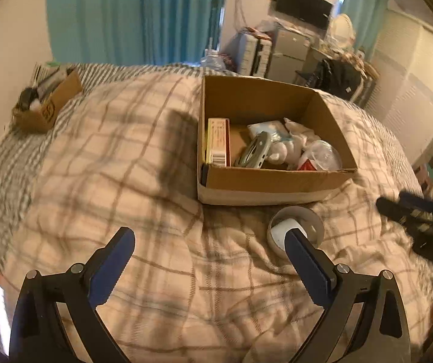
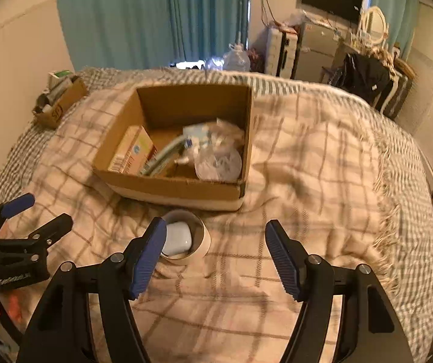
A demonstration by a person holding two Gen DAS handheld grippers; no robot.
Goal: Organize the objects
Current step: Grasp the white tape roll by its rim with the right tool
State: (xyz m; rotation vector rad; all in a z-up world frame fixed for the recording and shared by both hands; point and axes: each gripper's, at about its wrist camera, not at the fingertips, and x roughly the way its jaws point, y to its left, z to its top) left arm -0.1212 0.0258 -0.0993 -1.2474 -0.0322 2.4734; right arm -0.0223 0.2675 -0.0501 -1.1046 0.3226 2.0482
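An open cardboard box (image 1: 265, 181) (image 2: 168, 189) sits on the plaid blanket and holds a pink carton (image 1: 218, 140) (image 2: 131, 151), a grey device (image 1: 254, 149), white packets and a clear plastic lid (image 2: 219, 163). In front of it lies a roll of tape (image 1: 313, 220) (image 2: 206, 236) with a white earbud case (image 1: 281, 231) (image 2: 178, 237) inside its ring. My left gripper (image 1: 209, 245) is open and empty, its right finger just in front of the roll. My right gripper (image 2: 216, 242) is open and empty, its left finger beside the roll.
A smaller cardboard box (image 1: 45, 103) (image 2: 60, 103) full of items sits at the bed's far left by the wall. Teal curtains, a suitcase, a small fridge and a chair stand beyond the bed. The left gripper shows in the right wrist view (image 2: 28, 211).
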